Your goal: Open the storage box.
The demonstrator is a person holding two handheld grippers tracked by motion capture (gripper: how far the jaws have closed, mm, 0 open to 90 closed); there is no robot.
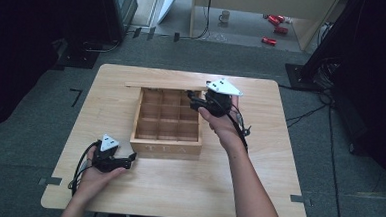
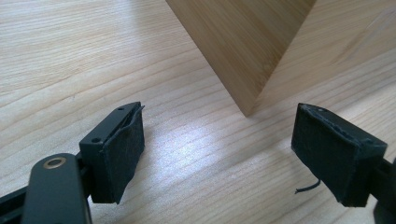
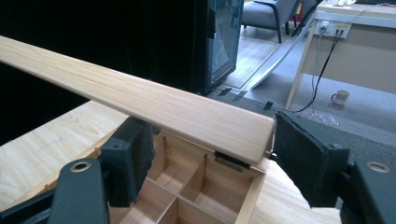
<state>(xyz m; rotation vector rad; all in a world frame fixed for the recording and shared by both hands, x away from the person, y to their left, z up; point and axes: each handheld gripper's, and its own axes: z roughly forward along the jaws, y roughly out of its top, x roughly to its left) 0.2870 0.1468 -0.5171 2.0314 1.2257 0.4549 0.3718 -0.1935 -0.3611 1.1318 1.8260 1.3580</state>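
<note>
The wooden tea box [image 1: 167, 132] stands in the middle of the desk [image 1: 256, 192], with its lid [image 1: 164, 85] opened and standing up along the far side. The long axis of the lid runs left to right. My right tongs [image 1: 197, 101] are at the far right corner of the box, and they are the nearer ones to the lid. In the right gripper view the right end of the lid [image 3: 224, 123] lies between the two jaws, which are spread; the right pad looks to be just beside the end of the lid, but I cannot tell if it touches. My left tongs [image 1: 128, 159] rest low on the desk at the near left corner of the box [image 2: 243, 42], spread and holding nothing. I judge that the lid is the thing to move next, and the right tongs must do it
</note>
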